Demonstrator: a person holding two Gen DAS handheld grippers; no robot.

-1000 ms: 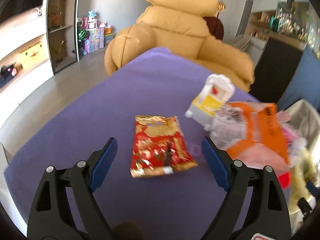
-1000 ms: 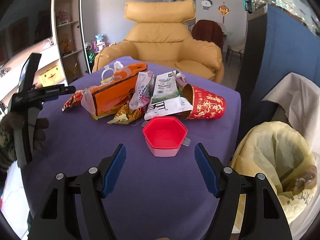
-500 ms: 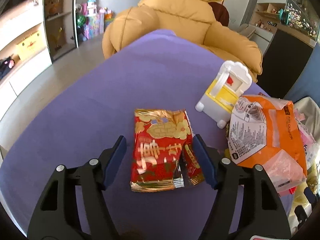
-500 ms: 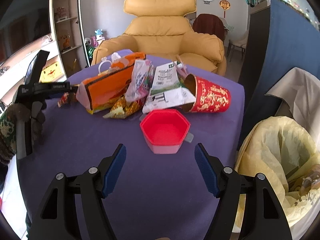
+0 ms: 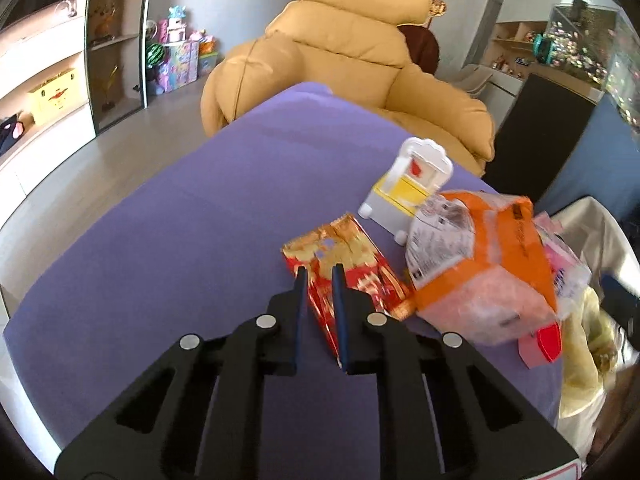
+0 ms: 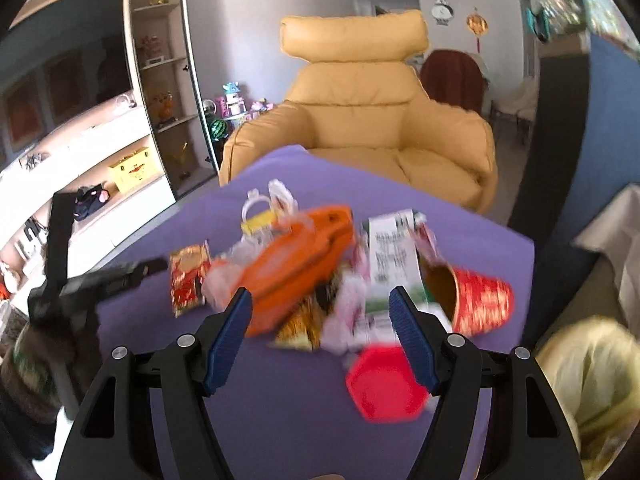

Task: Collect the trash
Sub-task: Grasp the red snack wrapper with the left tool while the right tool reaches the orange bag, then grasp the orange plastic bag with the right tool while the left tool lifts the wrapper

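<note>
Relation | crinkled red-and-gold foil snack packet (image 5: 344,272) pinched in left gripper (image 5: 320,276), long axis running forward | yellow-lined trash bag (image 5: 588,368) well to its right | right gripper (image 6: 320,304) spread wide, nothing held

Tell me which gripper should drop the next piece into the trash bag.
Left. The left gripper is shut on the red snack wrapper; the right gripper hangs open and empty, though nearer the yellow trash bag.

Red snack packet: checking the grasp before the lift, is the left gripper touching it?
Touching. In the left wrist view the left gripper has its blue fingers pressed against both sides of the red snack packet.
</note>
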